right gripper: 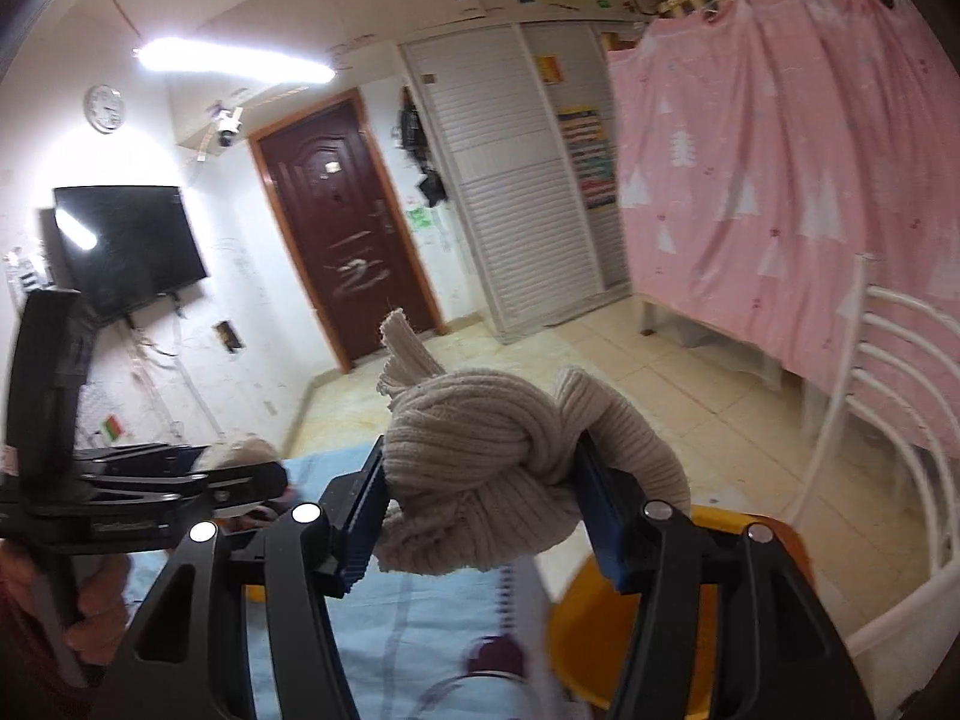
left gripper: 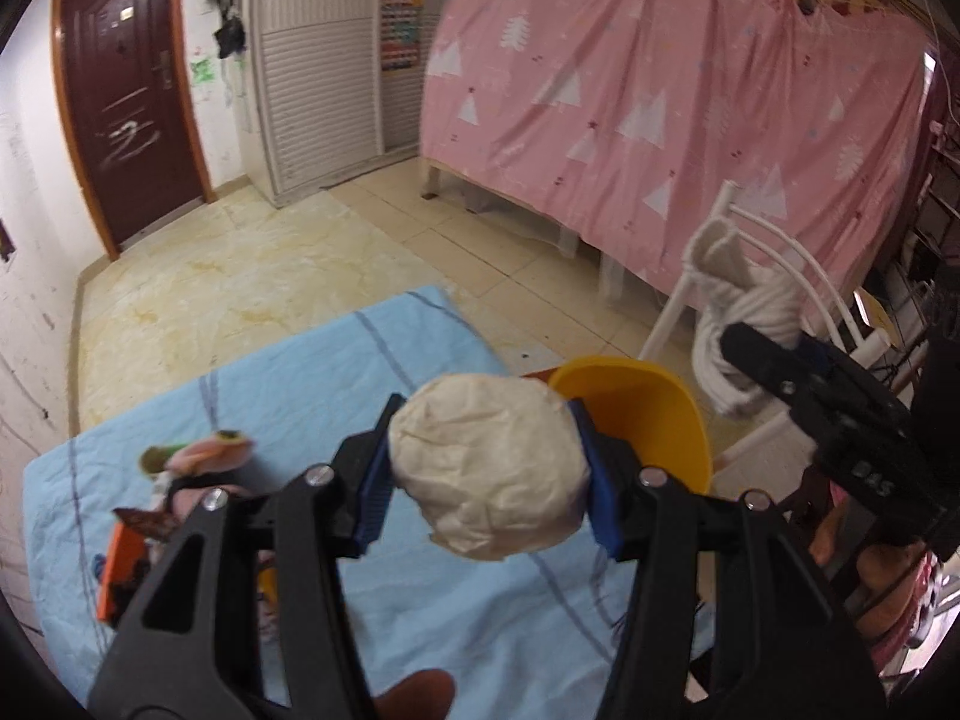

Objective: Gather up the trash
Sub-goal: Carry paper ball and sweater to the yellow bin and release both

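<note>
**Both grippers loaded, raised near the yellow bin**

The left gripper is clenched on a crumpled paper ball, which fills the centre of the left wrist view. Its blue pads press the ball from both sides, so the ball looks firmly kept and lifted off the blue cloth below it.

The right gripper is closed on a knotted beige knit cloth. The jaws squeeze the knot itself, probably because this is the thickest part and it does not slip. In the left wrist view the same bundle appears at the middle right, in front of the white chair.

The yellow bin stands just behind the paper ball in the left view, and at the lower right in the right view. I judge that both pieces are held high so they can be carried over its rim and dropped in.

Some more small wrappers lie at the lower left on the cloth, not yet collected.
</note>
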